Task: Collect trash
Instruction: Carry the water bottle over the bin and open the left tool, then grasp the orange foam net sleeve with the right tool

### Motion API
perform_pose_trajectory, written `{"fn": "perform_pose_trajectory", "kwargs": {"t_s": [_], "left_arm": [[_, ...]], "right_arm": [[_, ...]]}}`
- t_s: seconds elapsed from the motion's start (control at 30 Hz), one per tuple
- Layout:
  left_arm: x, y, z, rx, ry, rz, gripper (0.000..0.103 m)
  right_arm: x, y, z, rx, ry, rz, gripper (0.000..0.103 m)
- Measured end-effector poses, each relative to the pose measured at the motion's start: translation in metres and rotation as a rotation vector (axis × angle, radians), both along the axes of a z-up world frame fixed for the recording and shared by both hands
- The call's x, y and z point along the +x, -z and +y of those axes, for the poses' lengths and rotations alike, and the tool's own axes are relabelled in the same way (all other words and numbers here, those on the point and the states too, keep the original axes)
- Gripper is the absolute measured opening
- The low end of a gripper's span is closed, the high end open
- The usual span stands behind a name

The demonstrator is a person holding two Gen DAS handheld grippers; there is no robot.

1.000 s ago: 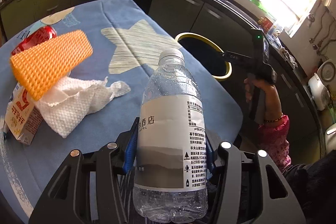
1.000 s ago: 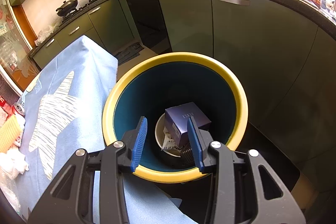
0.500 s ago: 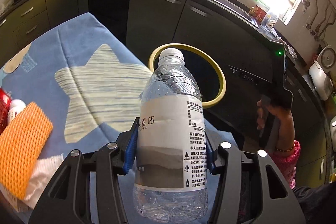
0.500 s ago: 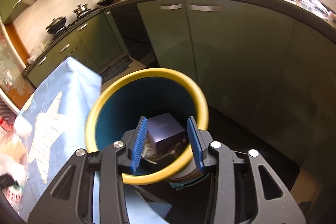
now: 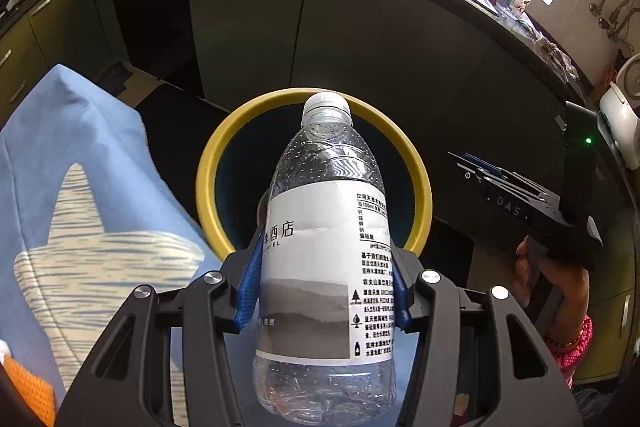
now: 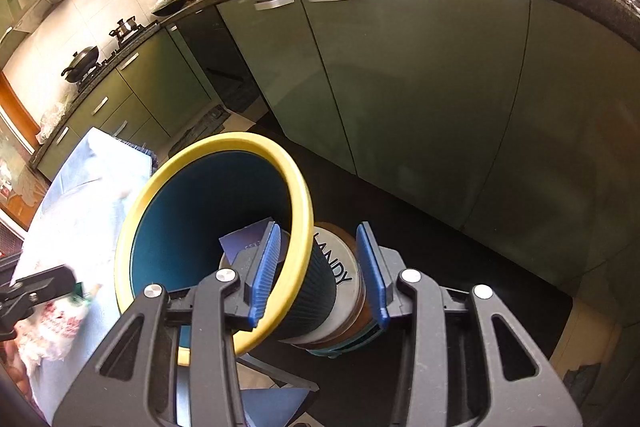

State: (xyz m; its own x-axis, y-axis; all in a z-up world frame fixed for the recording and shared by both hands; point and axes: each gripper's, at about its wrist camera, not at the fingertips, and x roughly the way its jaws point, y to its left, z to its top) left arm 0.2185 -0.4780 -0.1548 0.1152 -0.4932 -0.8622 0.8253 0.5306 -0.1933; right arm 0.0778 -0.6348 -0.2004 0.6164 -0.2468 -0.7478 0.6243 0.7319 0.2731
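Observation:
My left gripper (image 5: 324, 279) is shut on a clear plastic water bottle (image 5: 326, 247) with a white label, held upright past the table's edge, with the bin behind it. The bin (image 5: 422, 187) is dark teal with a yellow rim. In the right wrist view the bin (image 6: 296, 195) stands at lower left with a dark blue box (image 6: 244, 241) inside. My right gripper (image 6: 318, 271) is open and empty, just right of and above the bin's rim.
The table with a blue star-patterned cloth (image 5: 76, 187) lies to the left, an orange mesh piece (image 5: 28, 391) at its corner. Green kitchen cabinets (image 6: 420, 87) curve behind the bin. A round base (image 6: 340, 291) sits under the bin on the dark floor.
My left gripper has carried the bottle from over the table toward the bin. My right gripper has drawn back and to the right, away from the bin's opening.

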Motion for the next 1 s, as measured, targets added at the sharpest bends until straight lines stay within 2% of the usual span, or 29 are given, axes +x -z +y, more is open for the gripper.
{"fn": "perform_pose_trajectory", "kwargs": {"t_s": [0.17,0.2,0.3,0.4,0.53,0.8,1.0], "left_arm": [[0.005,0.000,-0.019,-0.006,-0.016,0.000,0.059],[0.003,-0.004,-0.017,-0.018,-0.017,-0.005,0.064],[-0.003,-0.019,-0.005,-0.039,-0.037,-0.055,0.064],[-0.012,-0.033,0.018,-0.076,-0.063,-0.071,0.065],[-0.025,-0.046,0.070,-0.117,-0.123,-0.103,0.066],[-0.058,-0.064,0.203,-0.203,-0.331,-0.161,0.075],[-0.084,-0.066,0.301,-0.196,-0.496,-0.225,0.076]], "right_arm": [[0.002,0.002,-0.003,0.014,-0.002,-0.008,0.043],[0.002,0.003,-0.003,0.014,-0.005,-0.007,0.043],[0.002,0.002,-0.001,0.016,-0.011,-0.011,0.043],[-0.001,-0.001,0.006,0.012,-0.023,-0.017,0.043],[-0.002,-0.006,0.020,-0.005,-0.044,-0.019,0.043],[0.013,-0.026,0.073,-0.054,-0.160,-0.017,0.043],[0.038,-0.041,0.137,-0.086,-0.317,-0.028,0.043]]}}
